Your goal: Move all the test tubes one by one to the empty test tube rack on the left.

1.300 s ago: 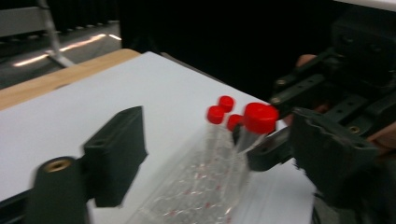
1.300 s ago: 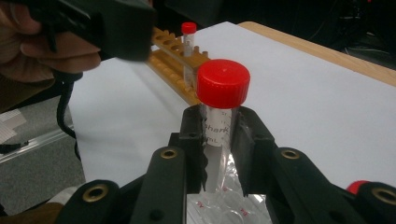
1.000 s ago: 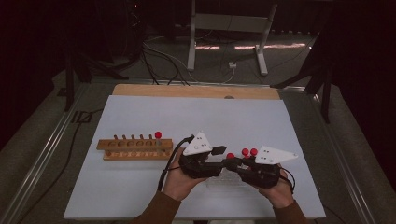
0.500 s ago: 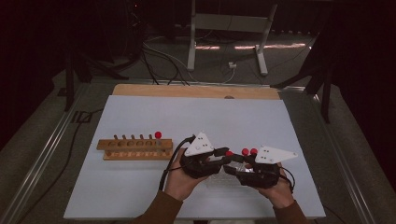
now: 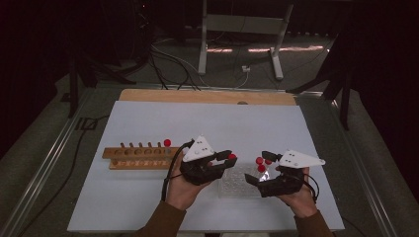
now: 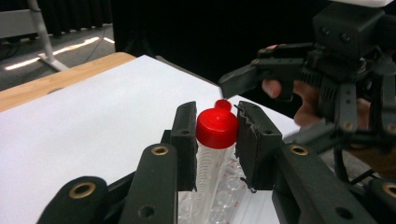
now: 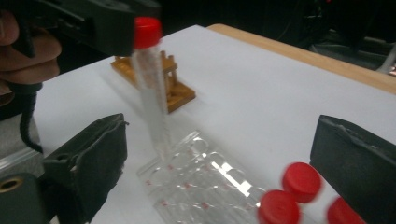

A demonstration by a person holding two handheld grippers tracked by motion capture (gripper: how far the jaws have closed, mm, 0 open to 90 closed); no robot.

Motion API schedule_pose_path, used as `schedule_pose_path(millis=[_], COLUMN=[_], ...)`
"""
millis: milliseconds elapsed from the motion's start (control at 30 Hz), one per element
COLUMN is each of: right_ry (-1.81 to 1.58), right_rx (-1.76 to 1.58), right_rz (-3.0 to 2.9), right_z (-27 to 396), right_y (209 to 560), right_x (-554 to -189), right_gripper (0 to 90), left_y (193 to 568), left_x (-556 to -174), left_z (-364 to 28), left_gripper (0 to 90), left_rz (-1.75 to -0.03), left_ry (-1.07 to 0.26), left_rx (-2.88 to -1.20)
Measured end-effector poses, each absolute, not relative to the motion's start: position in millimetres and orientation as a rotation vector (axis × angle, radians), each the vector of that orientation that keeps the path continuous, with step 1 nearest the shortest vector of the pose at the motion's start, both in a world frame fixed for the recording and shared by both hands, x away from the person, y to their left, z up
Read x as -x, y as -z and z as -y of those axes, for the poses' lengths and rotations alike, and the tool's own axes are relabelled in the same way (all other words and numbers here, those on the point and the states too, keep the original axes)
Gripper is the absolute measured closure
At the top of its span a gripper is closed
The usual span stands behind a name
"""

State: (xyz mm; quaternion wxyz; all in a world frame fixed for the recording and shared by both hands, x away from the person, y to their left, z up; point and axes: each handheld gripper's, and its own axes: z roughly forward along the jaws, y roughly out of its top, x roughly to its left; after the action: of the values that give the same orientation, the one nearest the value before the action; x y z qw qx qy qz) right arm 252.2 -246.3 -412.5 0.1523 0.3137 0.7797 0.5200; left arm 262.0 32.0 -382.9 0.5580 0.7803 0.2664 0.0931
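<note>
From the high view we see a white table top (image 5: 148,207) with a clear plastic tube rack (image 5: 238,182) lying near its front edge, between the two hands. The left gripper (image 5: 228,159) is held just to the left of this rack, and its jaws are clamped on a clear plastic tube with a red screw cap (image 5: 231,156), which it holds above the left end of the rack. The right gripper (image 5: 259,168) stands at the right end of the rack with its jaws wide apart; they have just been opening, and nothing is pressed between them. Three more red-capped tubes (image 5: 260,161) stand in the rack beside the right gripper. Further to the left on the table lies a long wooden rack with pegs (image 5: 137,158), and one red-capped tube (image 5: 167,142) stands at its right end. In the left gripper view, the two black jaws grip the tube (image 6: 212,154) just under its red cap, and the clear rack (image 6: 224,200) is seen below it; the right gripper (image 6: 280,79) is farther off at the right. In the right gripper view, the jaws stand far apart at both sides of the clear rack (image 7: 196,182), the lifted tube (image 7: 152,84) hangs tilted above the rack's far end, and the red caps (image 7: 301,182) are near the right jaw.
</note>
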Motion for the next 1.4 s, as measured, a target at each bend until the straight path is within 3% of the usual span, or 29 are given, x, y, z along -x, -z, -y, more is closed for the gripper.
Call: schedule_pose_path(millis=[1400], right_ry=[-1.546], right_rx=[-0.987], right_rz=[-2.171], right_z=[286], right_y=[419], right_x=[-260], right_gripper=[0.0], left_y=[379], left_x=[-260], left_z=[-147], left_gripper=[70.7], left_rz=[-0.857], left_ry=[-0.397], left_rx=[-1.689])
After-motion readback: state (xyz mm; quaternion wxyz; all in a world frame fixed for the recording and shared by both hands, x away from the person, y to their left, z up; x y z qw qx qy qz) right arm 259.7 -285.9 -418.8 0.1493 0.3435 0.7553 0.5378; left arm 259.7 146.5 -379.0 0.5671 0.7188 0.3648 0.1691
